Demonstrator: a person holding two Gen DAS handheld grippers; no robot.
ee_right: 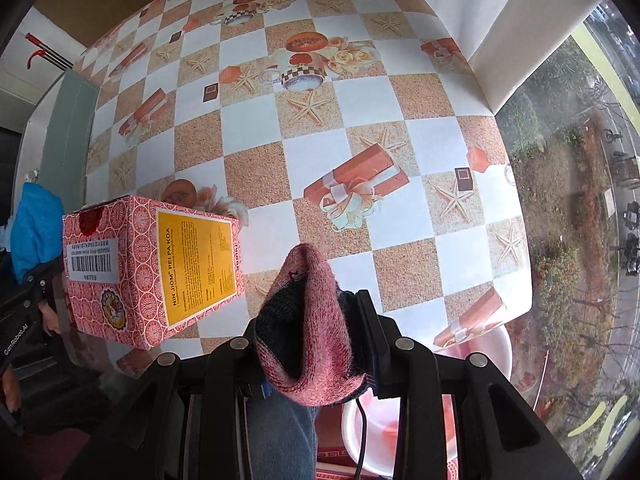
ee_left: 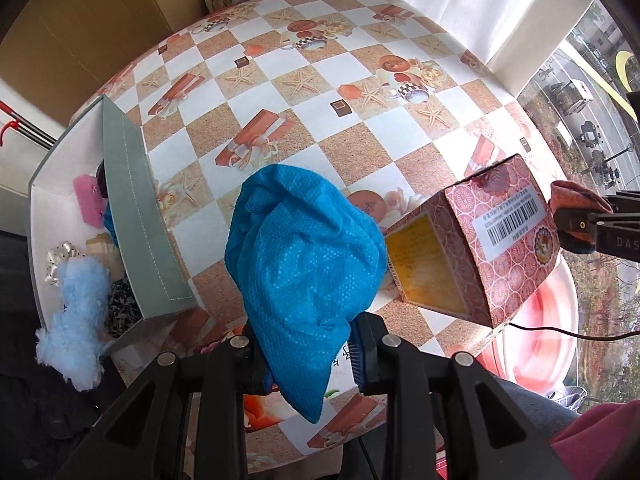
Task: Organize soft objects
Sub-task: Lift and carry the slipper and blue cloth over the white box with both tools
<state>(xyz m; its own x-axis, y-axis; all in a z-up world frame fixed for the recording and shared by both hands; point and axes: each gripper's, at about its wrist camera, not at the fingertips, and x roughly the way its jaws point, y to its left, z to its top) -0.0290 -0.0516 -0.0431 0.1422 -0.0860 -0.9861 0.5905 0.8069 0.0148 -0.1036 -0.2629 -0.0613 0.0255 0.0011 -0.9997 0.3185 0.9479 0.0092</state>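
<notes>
1. Landmark: grey-green open storage box with white lining (ee_left: 132, 216), standing at the table's left edge and already holding a pale blue fluffy toy (ee_left: 76, 320) and a pink sponge-like piece (ee_left: 88, 200).
2. Left gripper (ee_left: 308, 354): clenched on a crumpled blue nonwoven cloth (ee_left: 304, 264), which hangs just right of the box; its long axis runs from the jaws toward the table.
3. Right gripper (ee_right: 308, 344): clamped on a pink-and-navy knitted sock (ee_right: 308, 320), well right of the box, beyond a red patterned carton with a yellow label (ee_right: 160, 268).
4. Judgement: the left hand is nearer the box; its cloth should go in first, leftward.
</notes>
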